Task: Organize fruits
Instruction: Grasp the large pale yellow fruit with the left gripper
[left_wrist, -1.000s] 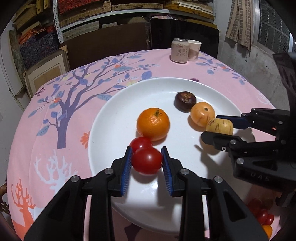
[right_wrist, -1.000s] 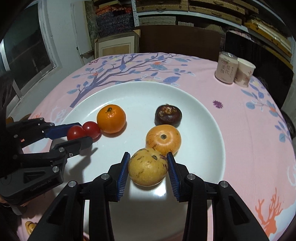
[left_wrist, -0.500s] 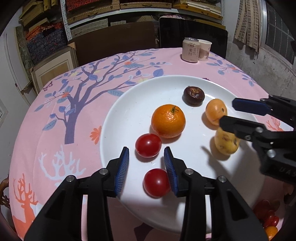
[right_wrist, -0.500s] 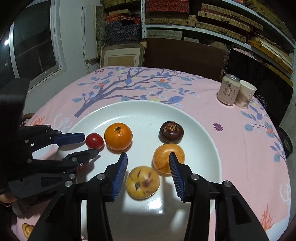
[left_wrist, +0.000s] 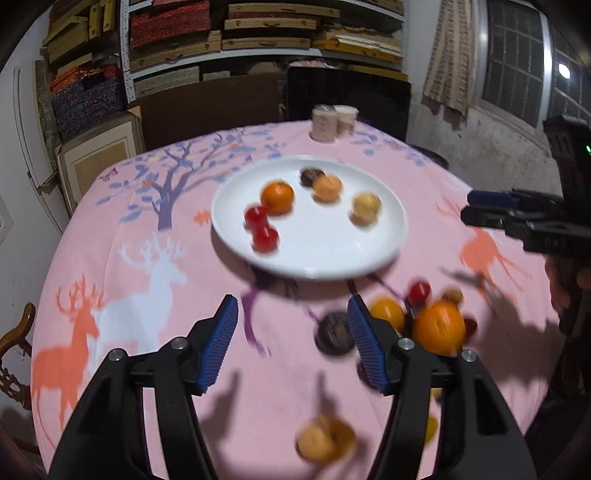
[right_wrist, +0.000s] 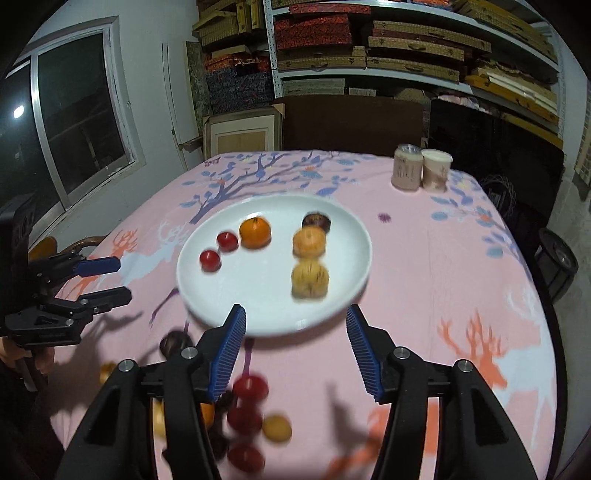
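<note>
Ahead of both tools, a round bench (left_wrist: 122, 295) in a pink cloth carries a white plate (left_wrist: 325, 254) with sorted fruit, likely grouped by kind. On it lie six pieces: one orange (left_wrist: 277, 197), two tomatoes (left_wrist: 260, 228) side by side, one dark fruit (left_wrist: 311, 176), one pale orange fruit (left_wrist: 327, 187) and one yellow fruit (left_wrist: 365, 207).

The left tool (left_wrist: 291, 343) has just been opening; its jaws stand about half apart with nothing pressed between them, though a dark fruit (left_wrist: 334, 338) sits on the cloth just inside its right jaw. The right tool (right_wrist: 295, 350) has likewise been opening and holds nothing; the plate's near rim lies just beyond its tips. Both appear to hang over the bench between plate and loose heap, probably ready for another pick.

Unsorted fruit (right_wrist: 247, 417) lies on the cloth close under the tools, too blurred to count exactly: at least two oranges, several tomatoes, some dark and some yellow pieces.

Far beyond the plate stand one can (right_wrist: 406, 168) and one cup (right_wrist: 436, 170), touching.
</note>
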